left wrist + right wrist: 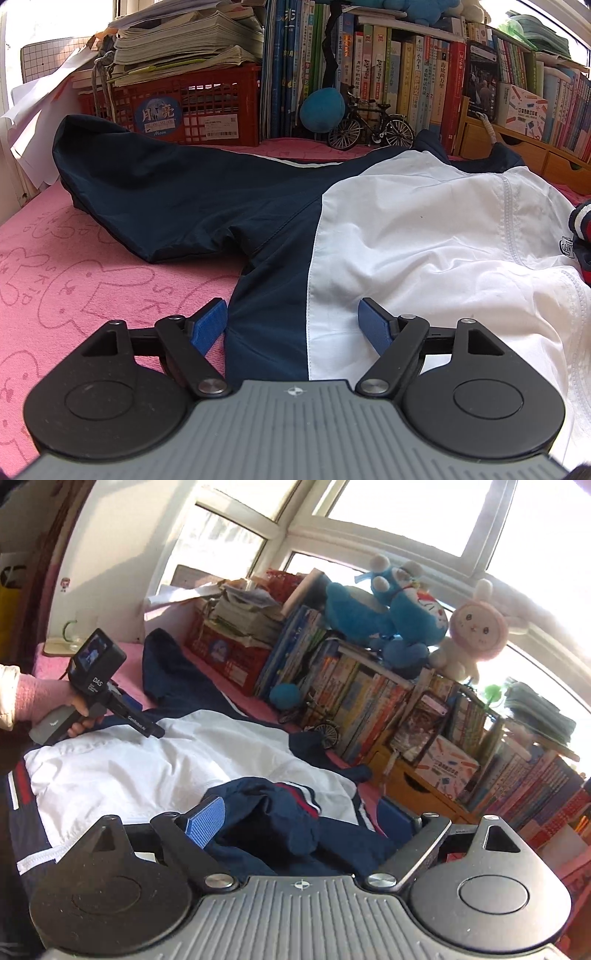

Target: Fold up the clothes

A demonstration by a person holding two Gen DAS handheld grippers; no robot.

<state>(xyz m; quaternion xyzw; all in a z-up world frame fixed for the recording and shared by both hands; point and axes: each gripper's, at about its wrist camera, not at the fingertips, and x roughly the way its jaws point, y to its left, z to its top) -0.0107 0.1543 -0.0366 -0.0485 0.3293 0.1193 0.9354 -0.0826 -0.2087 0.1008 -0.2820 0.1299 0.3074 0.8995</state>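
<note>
Nearest the lens in the left wrist view, at 6 o'clock: left gripper, spread wide and holding nothing, straddling the navy side strip of the jacket near its hem, one blue pad over the pink bedcover, the other over white cloth. Lies flat on that bedcover from 9 round to 3 o'clock, with the unfolded sleeve stretched toward 10 o'clock, just short of the red crate. Equally wide at the right gripper: pads apart and pressing nothing, though with the folded sleeve bunched loosely between them on the white front. Judged as the moment to bring in the outstretched sleeve. Back the right gripper straight off so as not to drag the bunched cuff, or flatten that heap first; otherwise expect a lumpy fold. Reach toward 10 o'clock, pinch the navy cloth near the cuff, taking both layers together. Lift only a little, carry across toward 3 o'clock, and lay down level with the other sleeve. Keep well clear of the toy bicycle standing at 1 o'clock by the collar.
</note>
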